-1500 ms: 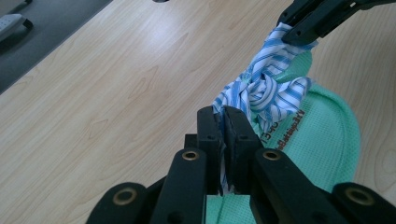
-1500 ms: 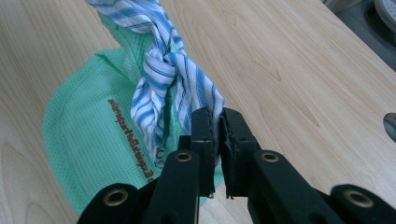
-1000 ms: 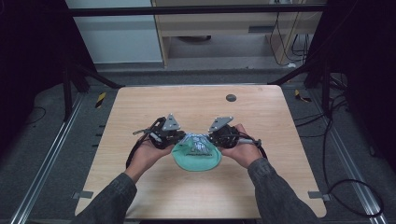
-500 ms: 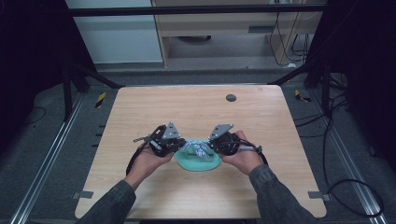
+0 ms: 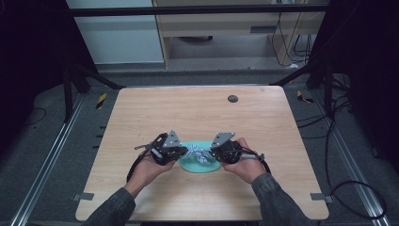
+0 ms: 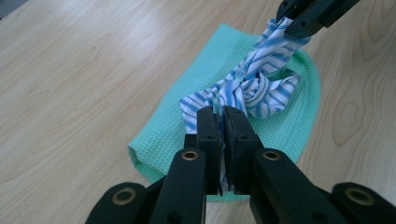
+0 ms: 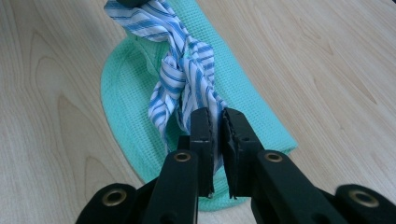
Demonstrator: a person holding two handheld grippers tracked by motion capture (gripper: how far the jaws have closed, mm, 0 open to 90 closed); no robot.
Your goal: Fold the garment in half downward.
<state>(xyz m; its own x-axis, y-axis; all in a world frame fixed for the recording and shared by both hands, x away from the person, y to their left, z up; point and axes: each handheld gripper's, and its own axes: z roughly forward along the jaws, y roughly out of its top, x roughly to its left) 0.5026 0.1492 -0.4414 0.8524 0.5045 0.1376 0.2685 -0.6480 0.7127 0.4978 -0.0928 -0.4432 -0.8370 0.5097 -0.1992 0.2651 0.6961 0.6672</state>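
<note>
Nearest the person's edge of the tabletop (image 5: pixel 197 113), two forearms in dark sleeves come in from below, each hand carrying a gripper.

The left gripper (image 6: pixel 219 119) has its jaws closed almost fully, pinching one end of a blue-and-white striped cloth (image 6: pixel 247 88). The fabric is caught between the two black pads, with only a thin slit left between them. In the high view this gripper (image 5: pixel 181 151) sits at the left edge of the cloth, its grey three-cornered plate uppermost.

The right gripper (image 7: pixel 215 122) is in the same condition: jaws drawn nearly together on the opposite end of the striped cloth (image 7: pixel 182 74), fabric visibly clamped between the pads. In the high view it (image 5: pixel 211 153) lies at the right edge of the cloth, facing the left gripper.

Between the two grippers the striped cloth (image 5: pixel 197 154) is twisted into a knot-like bundle at its middle (whether it is truly knotted or merely wrapped cannot be told). It hangs just above or rests on a green waffle-weave towel (image 6: pixel 159 135), which lies flat on the tabletop with one edge folded over.

Farther off, near the far edge of the tabletop, a small dark round disc (image 5: pixel 232 98) sits well apart from the work.
</note>
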